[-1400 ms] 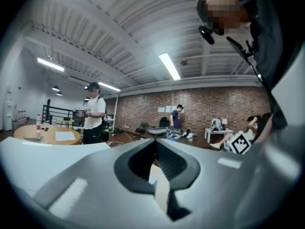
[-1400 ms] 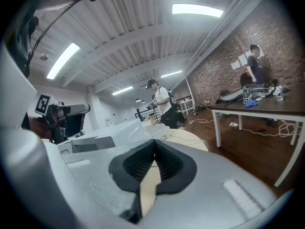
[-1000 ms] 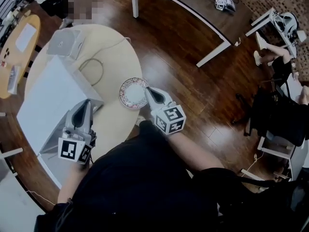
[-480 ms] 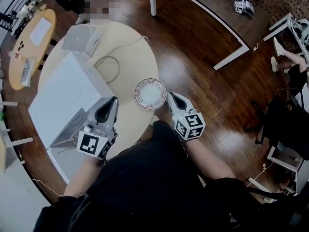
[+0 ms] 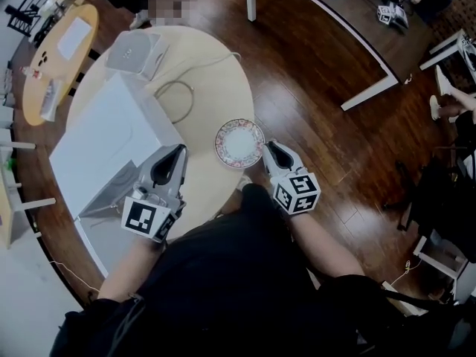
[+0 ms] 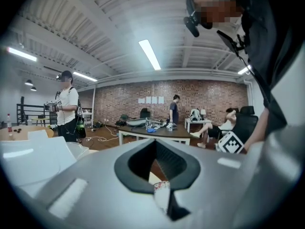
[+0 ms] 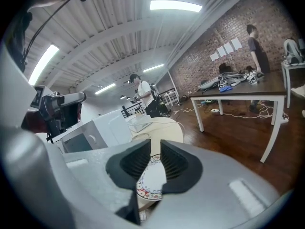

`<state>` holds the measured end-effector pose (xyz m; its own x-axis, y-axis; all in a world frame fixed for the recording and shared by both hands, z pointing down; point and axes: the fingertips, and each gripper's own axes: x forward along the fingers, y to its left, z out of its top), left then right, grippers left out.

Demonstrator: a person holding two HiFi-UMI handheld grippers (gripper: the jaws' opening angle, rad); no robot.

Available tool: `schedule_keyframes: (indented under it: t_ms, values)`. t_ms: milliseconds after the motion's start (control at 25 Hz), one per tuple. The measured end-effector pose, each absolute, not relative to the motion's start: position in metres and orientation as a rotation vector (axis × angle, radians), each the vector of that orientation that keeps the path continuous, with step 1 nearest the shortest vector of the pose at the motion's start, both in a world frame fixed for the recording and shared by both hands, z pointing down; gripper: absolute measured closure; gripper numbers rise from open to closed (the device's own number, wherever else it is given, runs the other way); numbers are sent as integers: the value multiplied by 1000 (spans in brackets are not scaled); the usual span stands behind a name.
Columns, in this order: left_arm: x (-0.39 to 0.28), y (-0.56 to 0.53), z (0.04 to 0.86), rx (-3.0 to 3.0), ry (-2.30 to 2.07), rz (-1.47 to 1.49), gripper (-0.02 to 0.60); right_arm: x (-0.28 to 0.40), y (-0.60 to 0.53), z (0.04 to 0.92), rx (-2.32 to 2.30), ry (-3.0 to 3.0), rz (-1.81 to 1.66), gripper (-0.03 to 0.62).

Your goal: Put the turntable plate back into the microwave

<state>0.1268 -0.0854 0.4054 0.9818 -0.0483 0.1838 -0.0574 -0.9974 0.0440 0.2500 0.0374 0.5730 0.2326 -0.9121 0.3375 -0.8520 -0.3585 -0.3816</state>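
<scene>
The turntable plate point(image 5: 239, 143), white with a red patterned rim, lies flat on the round beige table point(image 5: 208, 65) near its front edge. My right gripper point(image 5: 266, 146) is at the plate's right rim. Its jaws are opening, and in the right gripper view the gripper point(image 7: 155, 154) shows a narrow gap with the plate point(image 7: 152, 181) just beyond it. The white microwave point(image 5: 104, 143) stands on the table's left with its door point(image 5: 100, 199) swung open. My left gripper point(image 5: 177, 150) hovers beside that door, left of the plate. In its own view the left gripper point(image 6: 155, 151) is open and empty, with a bit of the plate point(image 6: 162, 187) below it.
A grey flat device point(image 5: 134, 50) and a looped cable point(image 5: 175, 99) lie on the table behind the microwave. A small yellow table point(image 5: 59, 50) stands at far left and a long dark table point(image 5: 335, 21) at top right. Wooden floor lies right of the round table.
The right gripper's tips lay over the plate's rim a second ago; now they stand at its right edge with a gap between the jaws. The left gripper came forward beside the microwave door.
</scene>
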Motion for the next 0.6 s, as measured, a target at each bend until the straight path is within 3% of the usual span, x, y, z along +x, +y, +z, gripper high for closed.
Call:
schedule_keyframes:
  t_ms: [360,600]
  values:
    - [133,-98,416,3072,-134,351,575,255,32,608,-2386,1717,-931,392]
    - [140,-98,422,3059,-131,383,575,260,32,626,-2378,1717,-991,375]
